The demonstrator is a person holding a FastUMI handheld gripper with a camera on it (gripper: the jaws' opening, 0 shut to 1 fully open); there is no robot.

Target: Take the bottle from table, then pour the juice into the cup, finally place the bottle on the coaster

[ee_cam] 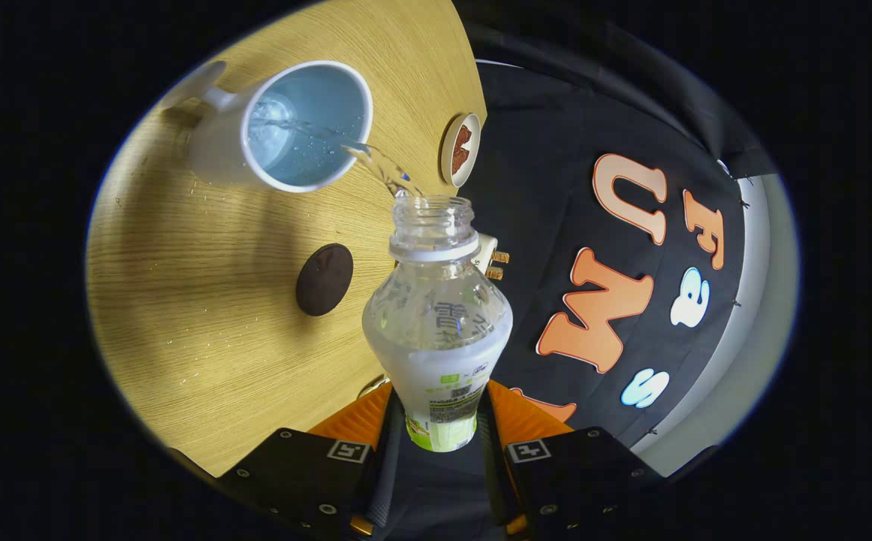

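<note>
A clear plastic bottle with a white-and-green label (439,323) is pinched at its lower body between the gripper's (442,432) two fingers, one pressing on each side, and is tipped forward so its uncapped mouth points away from them. A thin stream of clear liquid (375,161) arcs from that mouth into a white ceramic mug (285,128) standing beyond the fingers on the round light-wood tabletop (203,315); the mug already holds a pool of liquid, and its handle faces away from the bottle.

The grip sits low on the bottle, apparently to leave the neck free and let the tilt carry the pour over the mug's near rim. Small droplets speckle the wood around the mug, a sign that some of the stream may be missing.

A dark round coaster (324,279) lies flat on the tabletop just ahead of the fingers, between them and the mug, apart from both; it looks set close by as the bottle's resting place. A small round white-rimmed disc with a reddish-brown centre (460,149) sits near the tabletop's edge beyond the bottle's mouth.

The pour is under way; setting the bottle on the coaster is not yet done.
</note>
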